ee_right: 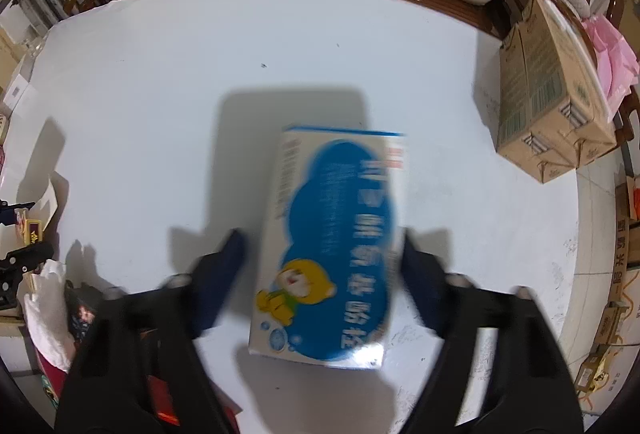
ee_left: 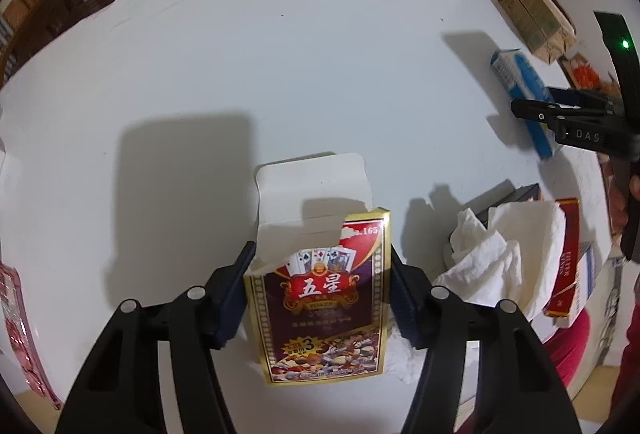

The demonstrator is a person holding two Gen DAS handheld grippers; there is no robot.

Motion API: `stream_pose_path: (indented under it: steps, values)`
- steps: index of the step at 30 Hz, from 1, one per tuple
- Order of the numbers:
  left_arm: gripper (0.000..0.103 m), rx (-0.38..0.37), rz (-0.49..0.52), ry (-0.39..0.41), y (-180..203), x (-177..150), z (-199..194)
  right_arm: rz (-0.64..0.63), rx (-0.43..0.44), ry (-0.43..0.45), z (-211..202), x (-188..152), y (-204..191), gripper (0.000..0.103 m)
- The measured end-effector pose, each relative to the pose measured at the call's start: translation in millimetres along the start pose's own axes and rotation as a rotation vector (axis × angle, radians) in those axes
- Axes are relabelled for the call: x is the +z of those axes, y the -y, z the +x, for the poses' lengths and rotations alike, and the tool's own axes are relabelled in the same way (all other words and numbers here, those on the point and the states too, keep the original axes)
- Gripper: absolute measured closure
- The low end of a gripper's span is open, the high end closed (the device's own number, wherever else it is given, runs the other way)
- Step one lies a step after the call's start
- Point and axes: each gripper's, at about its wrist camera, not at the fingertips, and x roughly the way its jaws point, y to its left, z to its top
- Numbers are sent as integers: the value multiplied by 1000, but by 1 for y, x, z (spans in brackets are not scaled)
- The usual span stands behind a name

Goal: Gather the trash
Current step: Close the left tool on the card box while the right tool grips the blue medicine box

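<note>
Left gripper [ee_left: 320, 286] pinches the maroon-and-gold playing-card box [ee_left: 320, 298], flap open, above the white table [ee_left: 280, 74]. Right gripper [ee_right: 320, 274] squeezes a blue-and-white carton [ee_right: 336, 250]. Crumpled white tissue [ee_left: 500, 254] sits near right.

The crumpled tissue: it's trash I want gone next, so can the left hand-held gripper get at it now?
Probably not yet: the left hand-held gripper is closed on the card box. The tissue lies uncovered beside it.

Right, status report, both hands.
Left gripper shut on open playing-card box. Right gripper around blue-white carton, grip unclear. Crumpled white tissue beside.
</note>
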Motion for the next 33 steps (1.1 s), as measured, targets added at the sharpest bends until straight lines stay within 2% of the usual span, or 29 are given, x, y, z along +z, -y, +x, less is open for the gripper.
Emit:
stream_pose_path:
  steps: [10, 14, 19, 24, 33]
  values:
    - [44, -13, -33, 52, -7, -7, -15, 30, -1, -6, -4, -1, 3, 43]
    - [45, 12, -37, 68, -9, -10, -20, 46, 2, 21, -14, -2, 6, 43]
    - [45, 18, -62, 90, -20, -12, -33, 62, -19, 86, -40, -3, 9, 43]
    - [45, 18, -84, 146, -26, -16, -62, 68, -11, 154, -75, -7, 11, 43]
    - [45, 46, -43, 245, 2, -44, -123, 25, 14, 264, -148, -39, -6, 43]
